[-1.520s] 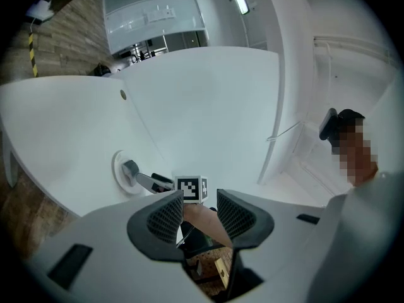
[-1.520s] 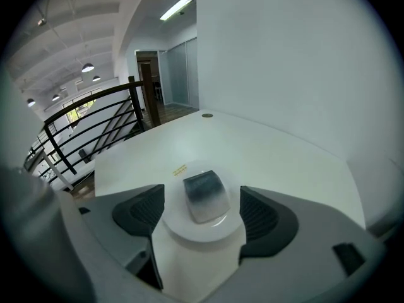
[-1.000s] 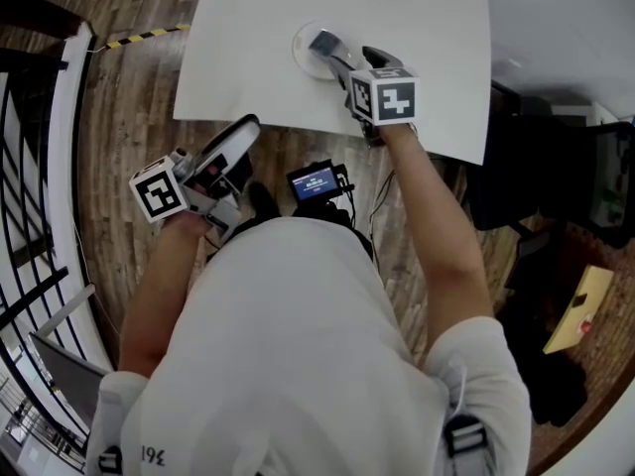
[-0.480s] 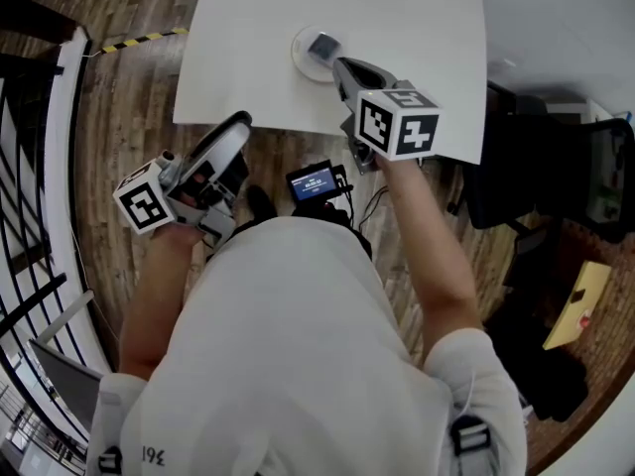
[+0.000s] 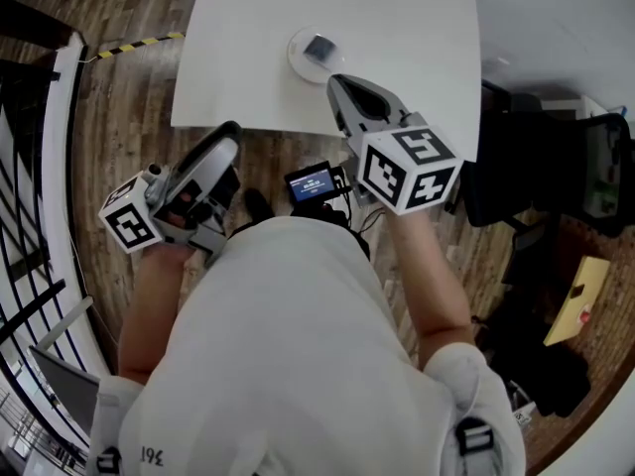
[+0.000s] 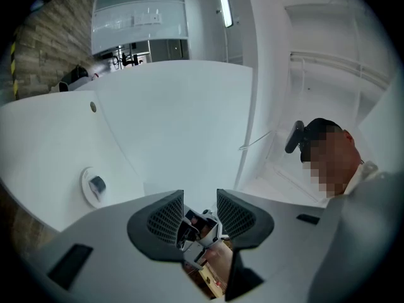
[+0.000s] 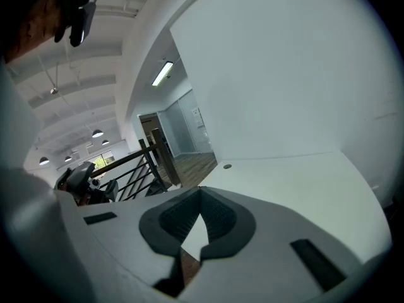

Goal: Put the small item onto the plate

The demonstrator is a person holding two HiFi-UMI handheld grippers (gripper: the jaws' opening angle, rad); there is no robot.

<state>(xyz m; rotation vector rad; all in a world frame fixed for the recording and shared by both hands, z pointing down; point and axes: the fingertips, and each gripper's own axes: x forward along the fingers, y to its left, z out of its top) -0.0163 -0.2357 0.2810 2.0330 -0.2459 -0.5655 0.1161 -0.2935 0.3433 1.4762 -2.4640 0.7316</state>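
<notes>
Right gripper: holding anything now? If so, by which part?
Nothing held. The right gripper is shut on itself, with nothing between its jaws; the small grey item lies on the round white plate.

white table (image 5: 417,28), wooden floor (image 5: 129,97), black railing (image 5: 40,30)

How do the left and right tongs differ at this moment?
The left tongs stand open, pads apart; the right tongs are shut, tips touching. The right tongs hang over the white table near the plate; the left tongs sit beside its near edge, over the wooden floor. Both are empty.
</notes>
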